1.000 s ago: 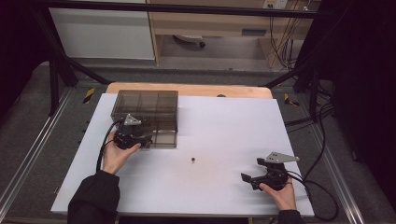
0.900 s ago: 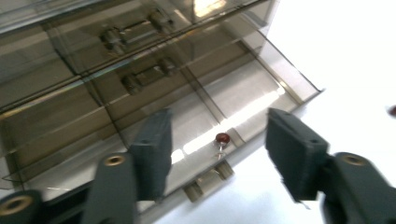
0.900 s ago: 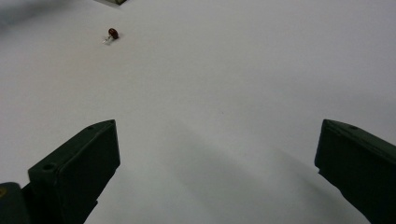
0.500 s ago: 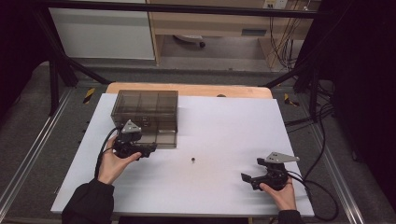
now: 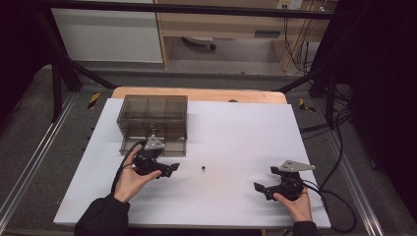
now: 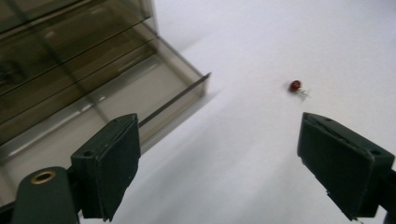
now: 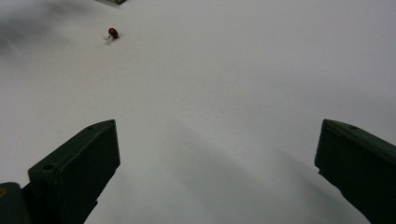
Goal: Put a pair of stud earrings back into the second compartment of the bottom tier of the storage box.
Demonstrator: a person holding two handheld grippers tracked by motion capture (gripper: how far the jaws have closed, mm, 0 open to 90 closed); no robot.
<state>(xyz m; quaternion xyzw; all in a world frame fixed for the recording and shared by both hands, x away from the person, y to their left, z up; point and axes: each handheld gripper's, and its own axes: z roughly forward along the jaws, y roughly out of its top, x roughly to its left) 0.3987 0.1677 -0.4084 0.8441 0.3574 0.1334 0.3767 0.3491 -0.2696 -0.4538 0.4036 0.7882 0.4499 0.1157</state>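
At the left of the high view stands a smoky, translucent plastic organiser box, rectangular, its inside split by thin walls into compartments; one shallow drawer is pulled out toward the person and looks bare inside. Its panels are hard and glossy, with crisp edges.

Just in front of it the left claw hovers low over the tabletop, clear of the drawer. Its jaws have just been opening and now stand wide, with nothing between them; the pads are matte, dark blocks with chamfered faces.

Nearer the middle lies the small red bead-like part, round and shiny, with fine wire legs poking out of one side. It rests alone on the smooth white sheet, a short way to the right of the left claw and well apart from the box.

At the far right the right claw rests near the front edge, jaws spread wide and empty, aimed loosely toward the part.

By my reading, the drawer-opening step is done and the pickup is next: the left claw has to travel to the part, settle its pads on either side of the tiny body and close gently, since something this small and round could roll or skid away on the slick surface.
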